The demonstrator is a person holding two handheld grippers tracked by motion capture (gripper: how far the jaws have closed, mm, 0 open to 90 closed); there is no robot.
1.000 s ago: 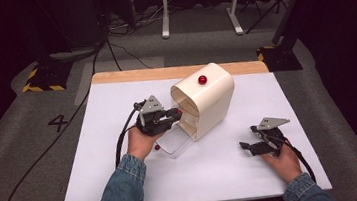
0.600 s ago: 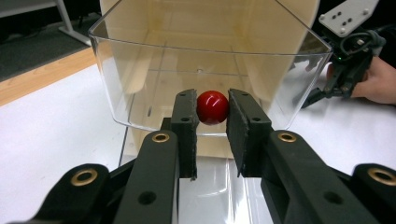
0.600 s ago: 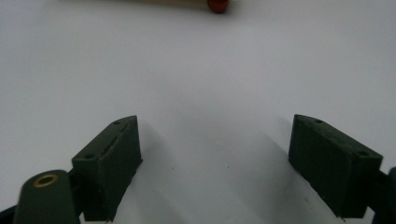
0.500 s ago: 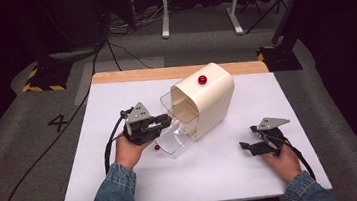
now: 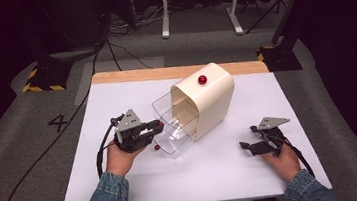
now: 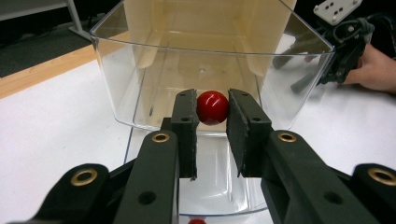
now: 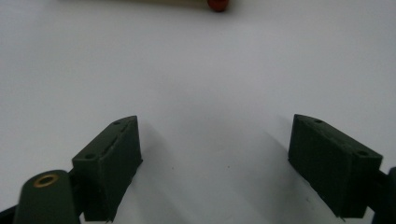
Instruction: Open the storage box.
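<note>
Left gripper: in the left half of the white worktop; its jaws are narrow and hold the red knob on the front of the clear drawer.
Clear drawer: pulled out from the cream box toward the left front of the worktop; it looks empty inside.
Small red ball: on the worktop just beside the front corner of the drawer, near the left gripper.
Cream box: near the middle of the worktop, closer to the back edge; a red button sits on its top.
Right gripper: near the right front corner, resting low on the worktop, well apart from the box; its jaws are wide and hold nothing.
</note>
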